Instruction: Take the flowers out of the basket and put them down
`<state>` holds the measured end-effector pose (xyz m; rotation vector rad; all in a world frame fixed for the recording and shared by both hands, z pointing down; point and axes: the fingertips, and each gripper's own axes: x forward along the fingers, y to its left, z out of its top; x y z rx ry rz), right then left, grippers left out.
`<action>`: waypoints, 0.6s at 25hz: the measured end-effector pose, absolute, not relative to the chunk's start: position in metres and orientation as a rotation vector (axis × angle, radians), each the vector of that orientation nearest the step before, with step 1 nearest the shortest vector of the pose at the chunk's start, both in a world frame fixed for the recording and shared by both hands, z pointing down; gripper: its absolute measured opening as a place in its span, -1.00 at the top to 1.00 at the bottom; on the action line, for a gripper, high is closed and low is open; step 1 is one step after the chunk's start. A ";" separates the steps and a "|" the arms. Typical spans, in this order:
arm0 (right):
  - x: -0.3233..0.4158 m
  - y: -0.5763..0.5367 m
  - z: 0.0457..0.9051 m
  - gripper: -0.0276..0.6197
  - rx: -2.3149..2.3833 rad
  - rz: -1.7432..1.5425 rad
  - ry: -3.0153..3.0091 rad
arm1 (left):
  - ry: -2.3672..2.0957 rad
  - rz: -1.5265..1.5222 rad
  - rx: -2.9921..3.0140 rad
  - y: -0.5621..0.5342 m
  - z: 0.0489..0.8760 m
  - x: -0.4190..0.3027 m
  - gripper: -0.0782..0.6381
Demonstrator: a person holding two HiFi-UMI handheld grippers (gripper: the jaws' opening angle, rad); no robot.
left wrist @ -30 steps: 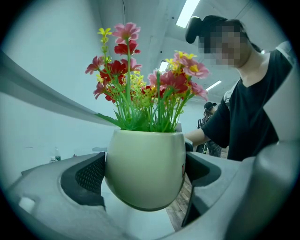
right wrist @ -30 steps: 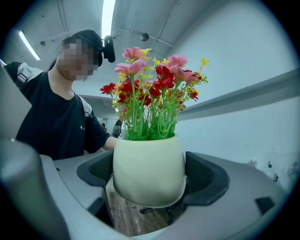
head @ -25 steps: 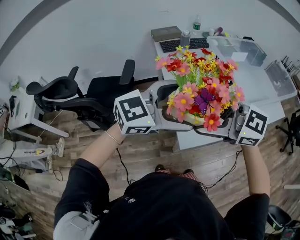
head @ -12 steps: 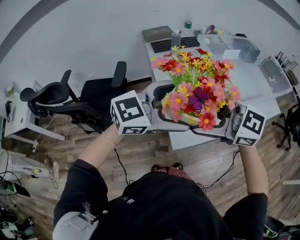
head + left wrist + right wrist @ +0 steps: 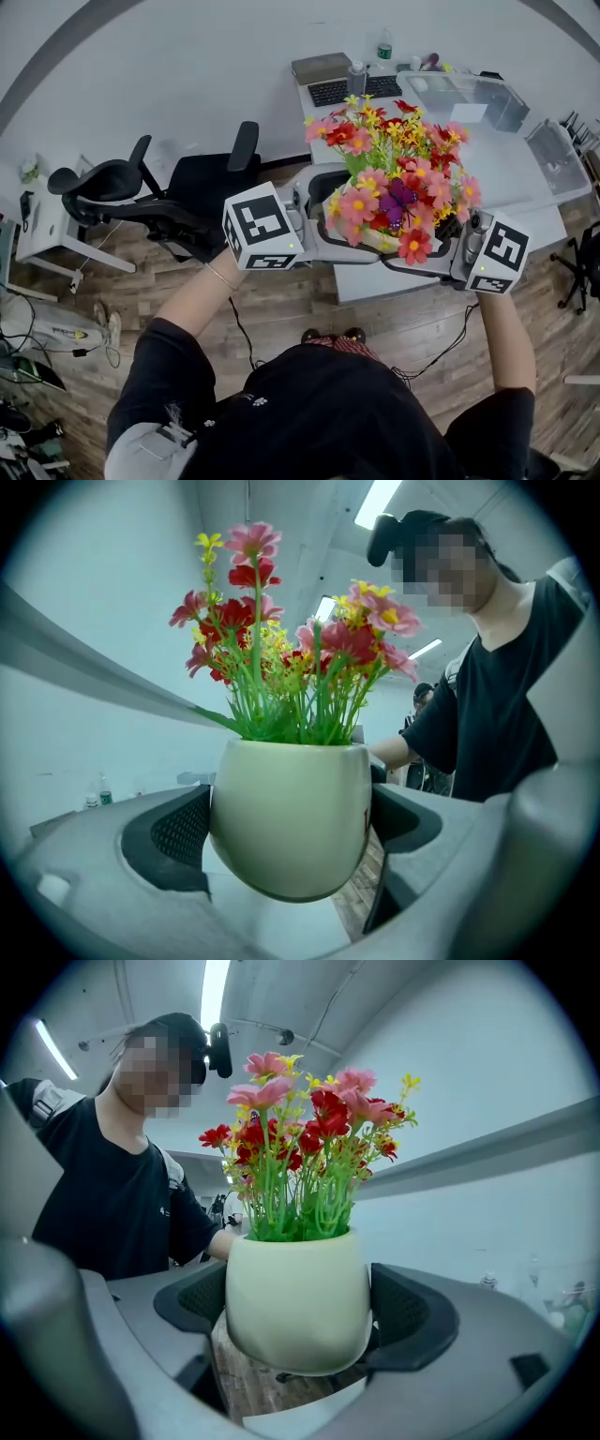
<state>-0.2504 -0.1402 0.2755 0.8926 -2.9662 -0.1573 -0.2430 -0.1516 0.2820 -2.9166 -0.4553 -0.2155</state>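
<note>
We see both tools on the same thing. The left gripper (image 5: 291,829) has its jaws spread wide enough to take a round cream pot (image 5: 281,789), with the dark pads pressed against its two sides. The right gripper (image 5: 298,1312) has the same pot from the opposite side, its jaws likewise parted to the pot's width and closed against it. The pot sits upright between the two pairs of jaws.

Out of the pot rise the flowers (image 5: 398,178) – a thick bunch of pink, red and yellow blooms on green stems, with one purple butterfly-like piece among them. In the head view the bunch is carried in the air in front of the person's chest, over the near edge of the white surface (image 5: 506,169) and the wooden floor (image 5: 281,309), touching neither.

Further back on the surface we make out a keyboard (image 5: 361,89), a bottle (image 5: 356,77) beside it and a clear container (image 5: 469,94) – all well apart from the flowers. A black office chair (image 5: 202,187) stands on the floor to the left of the surface, near the left gripper's marker cube
</note>
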 end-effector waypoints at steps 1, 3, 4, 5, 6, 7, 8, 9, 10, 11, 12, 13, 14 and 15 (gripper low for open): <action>-0.245 -0.139 0.277 -0.51 0.886 -0.160 -2.973 | -0.447 -0.221 -2.915 -0.150 0.283 -0.238 -0.67; -0.238 -0.139 0.280 -0.51 0.871 -0.166 -2.985 | -0.431 -0.229 -2.915 -0.150 0.286 -0.231 -0.67; -0.237 -0.140 0.281 -0.51 0.862 -0.169 -2.986 | -0.422 -0.233 -2.915 -0.152 0.288 -0.230 -0.67; -0.238 -0.142 0.282 -0.51 0.853 -0.171 -2.985 | -0.414 -0.236 -2.914 -0.153 0.289 -0.230 -0.67; -0.238 -0.143 0.283 -0.51 0.845 -0.173 -2.983 | -0.406 -0.239 -2.913 -0.155 0.289 -0.231 -0.67; -0.238 -0.143 0.283 -0.51 0.837 -0.175 -2.983 | -0.398 -0.240 -2.911 -0.155 0.290 -0.231 -0.67; -0.236 -0.142 0.284 -0.51 0.830 -0.178 -2.986 | -0.390 -0.239 -2.911 -0.154 0.290 -0.229 -0.67; -0.234 -0.141 0.284 -0.51 0.823 -0.180 -2.992 | -0.382 -0.235 -2.913 -0.153 0.290 -0.227 -0.67; -0.232 -0.140 0.284 -0.51 0.816 -0.180 -2.997 | -0.374 -0.230 -2.918 -0.152 0.291 -0.225 -0.67; -0.231 -0.139 0.285 -0.51 0.809 -0.179 -3.001 | -0.368 -0.225 -2.923 -0.152 0.291 -0.224 -0.67; -0.230 -0.139 0.286 -0.51 0.803 -0.178 -3.002 | -0.363 -0.225 -2.926 -0.151 0.292 -0.224 -0.67; -0.231 -0.140 0.287 -0.51 0.797 -0.176 -2.999 | -0.358 -0.229 -2.926 -0.151 0.293 -0.224 -0.67; -0.231 -0.140 0.288 -0.51 0.791 -0.174 -2.995 | -0.353 -0.235 -2.923 -0.152 0.294 -0.225 -0.67; -0.232 -0.141 0.289 -0.51 0.786 -0.172 -2.993 | -0.348 -0.239 -2.920 -0.153 0.295 -0.225 -0.67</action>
